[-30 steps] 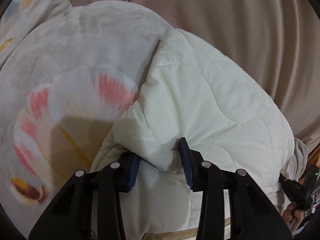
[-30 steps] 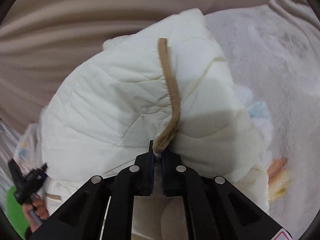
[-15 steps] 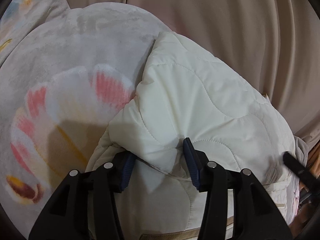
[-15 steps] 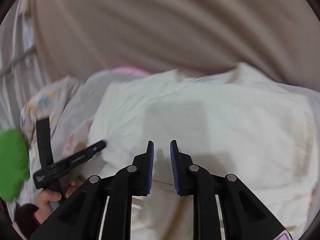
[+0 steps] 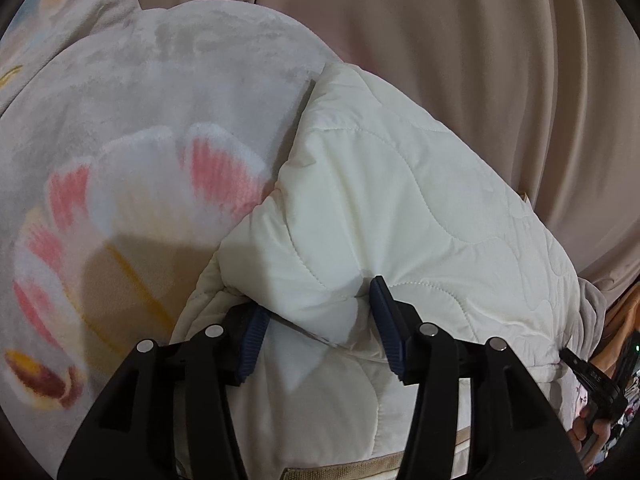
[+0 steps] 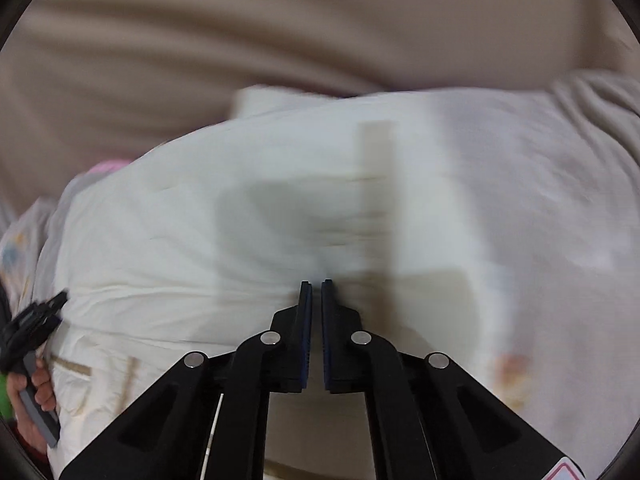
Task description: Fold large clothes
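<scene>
A cream quilted jacket (image 5: 400, 208) lies folded on a grey fleece blanket with a pink flower print (image 5: 140, 152). My left gripper (image 5: 316, 320) is open, its blue pads on either side of a folded corner of the jacket without pinching it. In the right wrist view the jacket (image 6: 200, 232) is blurred by motion. My right gripper (image 6: 316, 292) is above it with its jaws nearly together and nothing between them. The other handle shows at the edge of each view, at the right of the left wrist view (image 5: 592, 380) and the left of the right wrist view (image 6: 32, 320).
A beige pleated curtain (image 5: 460, 40) hangs right behind the jacket and blanket. The blanket's edge (image 6: 592, 128) rises at the far right. Tan trim on the jacket's hem (image 5: 344, 468) lies near me.
My right gripper let go of the tan trim, opened, swung away and has closed again empty. My left gripper stays open around the corner and shifted slightly.
</scene>
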The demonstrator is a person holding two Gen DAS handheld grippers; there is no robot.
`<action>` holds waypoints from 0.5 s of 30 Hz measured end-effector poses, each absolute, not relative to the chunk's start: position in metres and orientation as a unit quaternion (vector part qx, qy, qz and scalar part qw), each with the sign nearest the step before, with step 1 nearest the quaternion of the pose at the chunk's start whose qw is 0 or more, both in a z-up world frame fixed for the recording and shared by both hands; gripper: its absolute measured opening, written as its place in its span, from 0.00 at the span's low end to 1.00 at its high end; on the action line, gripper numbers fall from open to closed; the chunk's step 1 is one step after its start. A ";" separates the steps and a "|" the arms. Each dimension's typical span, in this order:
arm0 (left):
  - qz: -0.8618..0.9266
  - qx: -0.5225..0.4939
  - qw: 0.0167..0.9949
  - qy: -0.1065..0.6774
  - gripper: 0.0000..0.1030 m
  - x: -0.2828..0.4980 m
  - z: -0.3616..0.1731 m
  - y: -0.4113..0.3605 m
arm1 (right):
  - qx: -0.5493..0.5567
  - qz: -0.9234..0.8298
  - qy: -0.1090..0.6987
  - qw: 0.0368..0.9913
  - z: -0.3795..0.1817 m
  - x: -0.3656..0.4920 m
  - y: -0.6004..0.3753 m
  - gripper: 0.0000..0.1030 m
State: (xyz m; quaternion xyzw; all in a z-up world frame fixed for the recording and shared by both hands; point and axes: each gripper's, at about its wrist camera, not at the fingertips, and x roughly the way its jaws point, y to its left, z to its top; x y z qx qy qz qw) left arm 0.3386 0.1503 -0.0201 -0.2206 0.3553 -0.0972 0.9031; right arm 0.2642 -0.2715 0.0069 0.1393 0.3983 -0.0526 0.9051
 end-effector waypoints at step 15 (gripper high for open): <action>-0.117 -0.238 0.845 0.465 0.91 0.165 -0.027 0.230 | 0.230 0.009 0.457 0.859 -0.011 0.003 -0.297 0.69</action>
